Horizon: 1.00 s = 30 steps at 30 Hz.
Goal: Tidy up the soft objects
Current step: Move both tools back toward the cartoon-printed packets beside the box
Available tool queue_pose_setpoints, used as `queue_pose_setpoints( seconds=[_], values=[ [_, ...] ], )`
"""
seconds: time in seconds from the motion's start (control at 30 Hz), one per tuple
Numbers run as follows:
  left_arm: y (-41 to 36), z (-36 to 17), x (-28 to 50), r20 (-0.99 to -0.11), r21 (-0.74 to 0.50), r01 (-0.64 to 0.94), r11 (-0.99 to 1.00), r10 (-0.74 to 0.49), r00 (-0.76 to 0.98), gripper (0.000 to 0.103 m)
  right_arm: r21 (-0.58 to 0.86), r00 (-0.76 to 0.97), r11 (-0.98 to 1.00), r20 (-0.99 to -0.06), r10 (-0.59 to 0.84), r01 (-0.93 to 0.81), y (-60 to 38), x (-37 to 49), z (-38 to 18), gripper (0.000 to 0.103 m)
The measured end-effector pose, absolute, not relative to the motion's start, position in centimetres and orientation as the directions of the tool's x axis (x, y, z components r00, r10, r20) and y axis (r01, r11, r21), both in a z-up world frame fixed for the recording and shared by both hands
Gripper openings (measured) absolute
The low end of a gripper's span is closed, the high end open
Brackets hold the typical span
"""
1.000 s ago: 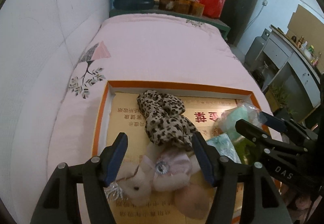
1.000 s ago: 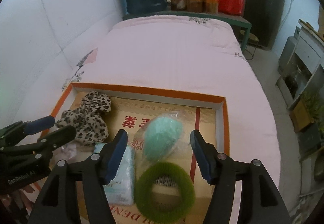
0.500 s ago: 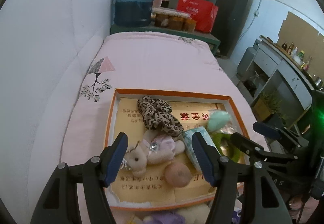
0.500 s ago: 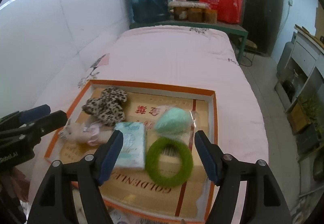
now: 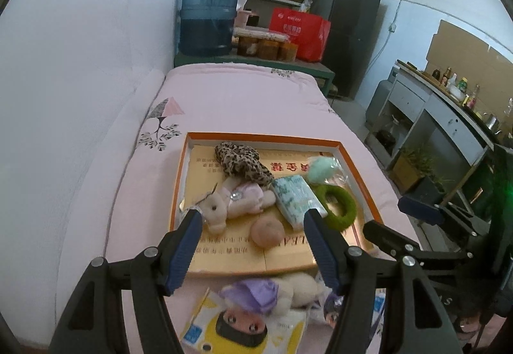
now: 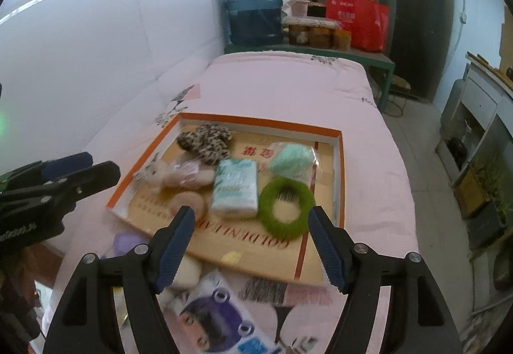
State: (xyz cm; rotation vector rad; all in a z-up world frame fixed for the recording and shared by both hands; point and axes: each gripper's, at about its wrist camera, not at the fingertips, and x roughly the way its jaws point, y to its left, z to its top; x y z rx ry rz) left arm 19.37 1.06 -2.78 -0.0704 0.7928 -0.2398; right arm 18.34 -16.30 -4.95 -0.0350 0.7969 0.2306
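Currently both units are hovering over the near edge of the bed (image 5: 243, 97), nothing gripped. Left hand-held gripper (image 5: 251, 240) is sitting wide, jaws empty; right hand-held gripper (image 6: 251, 240) is likewise spread wide and empty.

Sorted items are lying in the orange-rimmed tray (image 5: 359, 168): leopard-print piece (image 5: 240, 160) at the far left, plush bunny (image 5: 234, 200) in front of it, tissue pack (image 6: 235, 185) in the middle, mint ball in plastic wrap (image 6: 291, 158) far right, green fuzzy ring (image 6: 285, 205) near right, round pink puff (image 5: 267, 230) near centre. Probably grouped flat and side by side so each stays reachable.

Loose stuff is waiting outside the tray, on the bed near the jaws: purple-hatted plush (image 5: 272, 290) and cartoon-print packs (image 6: 218, 312). Likely next picks.

Obstructions: the tray's near rim is sitting between these and any free spot; remaining bare floor is mostly front-left. Right-view edges are blurring, so detail there is unclear.
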Motion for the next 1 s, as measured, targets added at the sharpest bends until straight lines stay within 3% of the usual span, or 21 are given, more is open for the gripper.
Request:
queue_pose_setpoints(
  seconds=[0.3, 1.0],
  values=[
    [1.9, -3.1, 14.5, -0.672, -0.159, 0.179, 0.971, -0.239, 0.7, 0.066, -0.003, 0.701, 0.97, -0.692, 0.174, -0.244, -15.3, 12.5, -5.5, 0.074],
    [4.3, -9.4, 7.7, -0.7, -0.241, 0.105, 0.965, -0.247, 0.67, 0.066, 0.027, 0.646, 0.963, -0.736, 0.201, -0.268, -14.5, 7.0, -10.3, 0.074]
  ],
)
